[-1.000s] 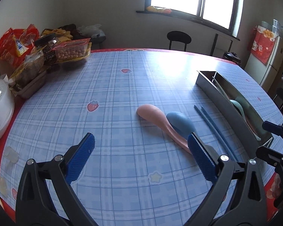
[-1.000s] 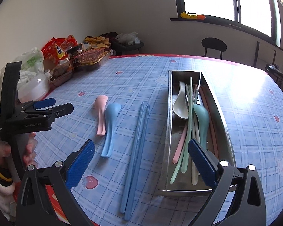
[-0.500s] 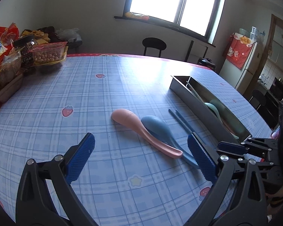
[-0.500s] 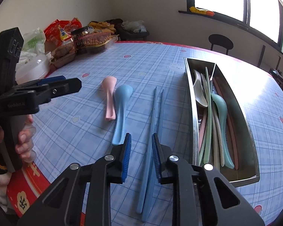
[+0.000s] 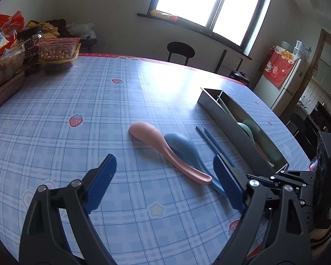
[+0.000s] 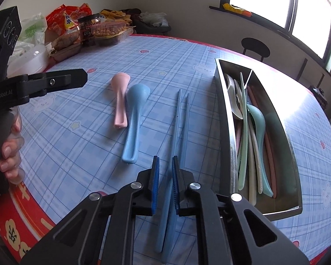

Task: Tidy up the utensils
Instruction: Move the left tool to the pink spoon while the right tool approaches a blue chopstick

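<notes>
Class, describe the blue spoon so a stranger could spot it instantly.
On the checked tablecloth, left of the steel tray, lie two spoons. The blue spoon lies between the pink spoon and the blue chopsticks, and reaches nearer than the pink one.

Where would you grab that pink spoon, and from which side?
By the handle's near end, from above, one finger on each side. The pink spoon lies flat with its bowl pointing away, and the blue spoon crowds its right side, so the free handle tip gives the fingers most room.
</notes>
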Demonstrator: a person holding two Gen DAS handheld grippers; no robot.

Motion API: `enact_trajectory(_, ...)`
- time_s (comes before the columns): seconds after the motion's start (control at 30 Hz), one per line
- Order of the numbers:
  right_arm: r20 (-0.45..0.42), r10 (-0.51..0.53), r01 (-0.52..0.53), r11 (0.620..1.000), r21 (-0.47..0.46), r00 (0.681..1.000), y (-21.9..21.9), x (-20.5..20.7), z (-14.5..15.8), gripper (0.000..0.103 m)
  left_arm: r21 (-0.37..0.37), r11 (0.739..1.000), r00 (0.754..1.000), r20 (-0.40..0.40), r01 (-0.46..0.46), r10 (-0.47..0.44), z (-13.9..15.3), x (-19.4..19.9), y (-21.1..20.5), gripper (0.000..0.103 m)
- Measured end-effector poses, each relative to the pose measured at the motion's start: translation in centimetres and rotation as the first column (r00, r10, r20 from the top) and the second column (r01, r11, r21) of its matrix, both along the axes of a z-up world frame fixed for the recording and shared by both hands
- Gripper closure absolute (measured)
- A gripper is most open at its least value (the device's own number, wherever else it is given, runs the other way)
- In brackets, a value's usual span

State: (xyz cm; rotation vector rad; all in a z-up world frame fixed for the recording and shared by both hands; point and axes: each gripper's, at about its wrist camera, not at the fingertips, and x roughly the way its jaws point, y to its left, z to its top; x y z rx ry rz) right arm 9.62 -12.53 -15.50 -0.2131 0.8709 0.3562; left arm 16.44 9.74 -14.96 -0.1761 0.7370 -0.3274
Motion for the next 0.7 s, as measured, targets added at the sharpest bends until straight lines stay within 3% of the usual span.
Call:
enact_trajectory(0.3, -0.023, -0.046, 0.044, 0.997, -0.070, 0.999, 0.6, -0.1, -0.4, 0.091, -0.001, 1.000, 1.000, -0.011, -0.011, 0.011, 0.0, 0.1, 0.2, 0.019)
enact_trajectory(0.7, -0.032, -0.051, 0.049, 0.997, -0.058, 0.998, 2.3, -0.2, -0.5, 0.096, -0.037, 0.999, 0.998, -0.059, -0.025, 0.022, -0.8, 0.7, 1.1, 0.027)
